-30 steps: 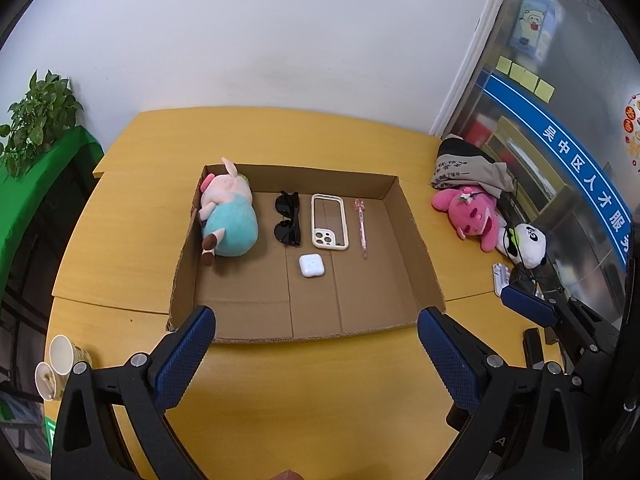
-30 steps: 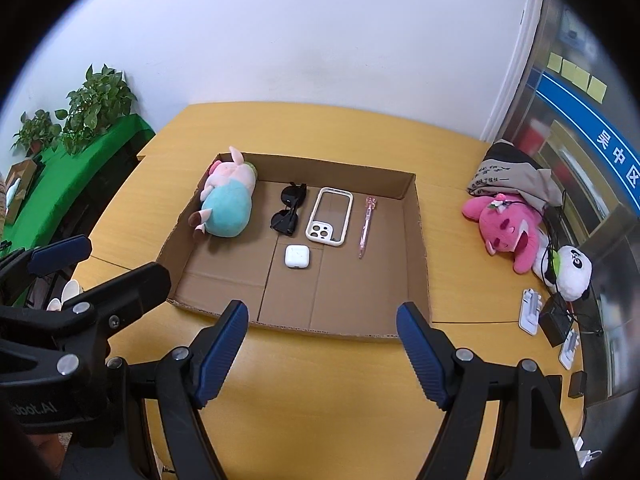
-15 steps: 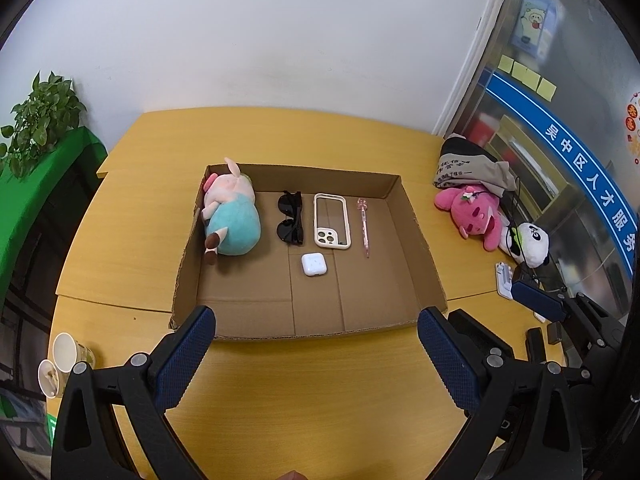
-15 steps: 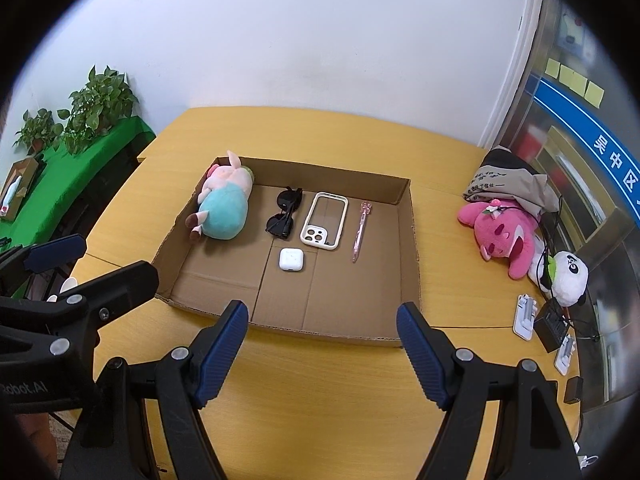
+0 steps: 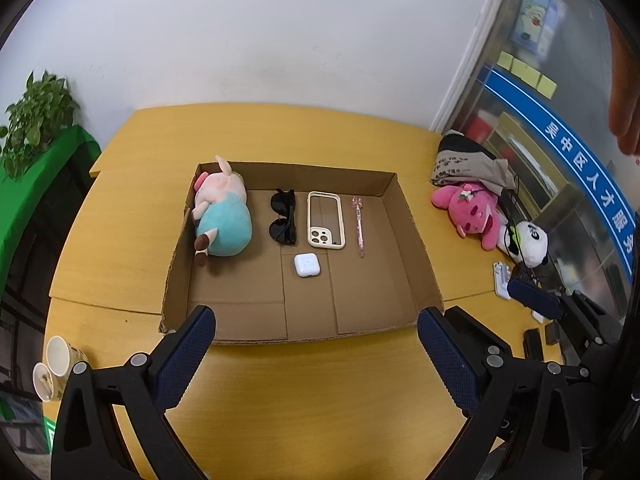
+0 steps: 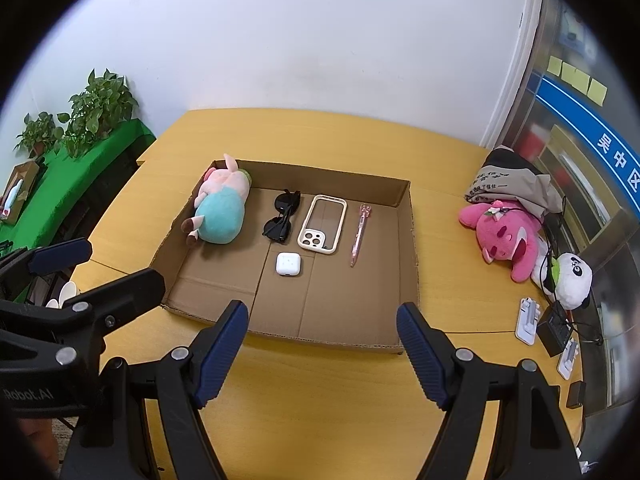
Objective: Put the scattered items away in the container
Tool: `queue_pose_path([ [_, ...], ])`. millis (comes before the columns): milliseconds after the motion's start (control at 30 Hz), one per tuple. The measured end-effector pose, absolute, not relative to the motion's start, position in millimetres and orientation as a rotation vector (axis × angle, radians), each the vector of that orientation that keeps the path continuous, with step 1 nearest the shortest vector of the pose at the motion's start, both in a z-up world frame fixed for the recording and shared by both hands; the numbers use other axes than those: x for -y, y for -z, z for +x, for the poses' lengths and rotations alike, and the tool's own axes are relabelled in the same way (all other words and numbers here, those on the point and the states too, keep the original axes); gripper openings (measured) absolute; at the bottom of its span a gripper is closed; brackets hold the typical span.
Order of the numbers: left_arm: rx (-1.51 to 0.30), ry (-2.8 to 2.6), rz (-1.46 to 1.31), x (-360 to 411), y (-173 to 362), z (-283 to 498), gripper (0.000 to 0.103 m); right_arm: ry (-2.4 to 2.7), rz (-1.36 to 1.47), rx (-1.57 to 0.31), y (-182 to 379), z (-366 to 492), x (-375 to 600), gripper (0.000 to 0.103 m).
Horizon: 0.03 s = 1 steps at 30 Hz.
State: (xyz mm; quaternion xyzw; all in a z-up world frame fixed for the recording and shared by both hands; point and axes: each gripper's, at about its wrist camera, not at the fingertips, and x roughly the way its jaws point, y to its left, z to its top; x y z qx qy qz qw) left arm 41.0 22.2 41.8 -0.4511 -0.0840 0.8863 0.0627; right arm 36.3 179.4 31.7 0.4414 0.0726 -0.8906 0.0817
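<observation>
A: Both tongs empty. Left tongs [image 5: 316, 344] spread wide, hanging over the tabletop [image 5: 304, 392] just near of the box [image 5: 420, 248]. Right tongs [image 6: 322, 340] likewise agape, same station.

B: Box contents?

A: Far row, left to right: pig plush [image 5: 222, 216], sunglasses [image 5: 283, 222], phone case [image 5: 325, 220], pen [image 5: 359, 226]. Earbud case [image 5: 307, 265] sits just near of the phone case. All lie flat inside, none touching the right wall.

B: Anything still loose?

A: Pink plush [image 6: 506, 236] and panda [image 6: 572, 280] lie on the right, well apart from the box, beside a folded bag [image 6: 508, 184]. Cables run across the panda; whether they belong to the task is unclear.

B: Risks?

A: If the plushes are next, a cord could snag and drag the small chargers [image 6: 528, 318] along. A careless drop into the box could knock the pen or the earbud case. Soft plush may also slip from a shallow pinch.
</observation>
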Motion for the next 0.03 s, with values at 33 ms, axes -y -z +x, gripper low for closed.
queue_pose_path([
  [33,0.251,-2.687,-1.371,-21.2,-40.7,40.3,0.102,2.66,1.32,-0.217,-31.3,35.1,-179.2,0.077],
])
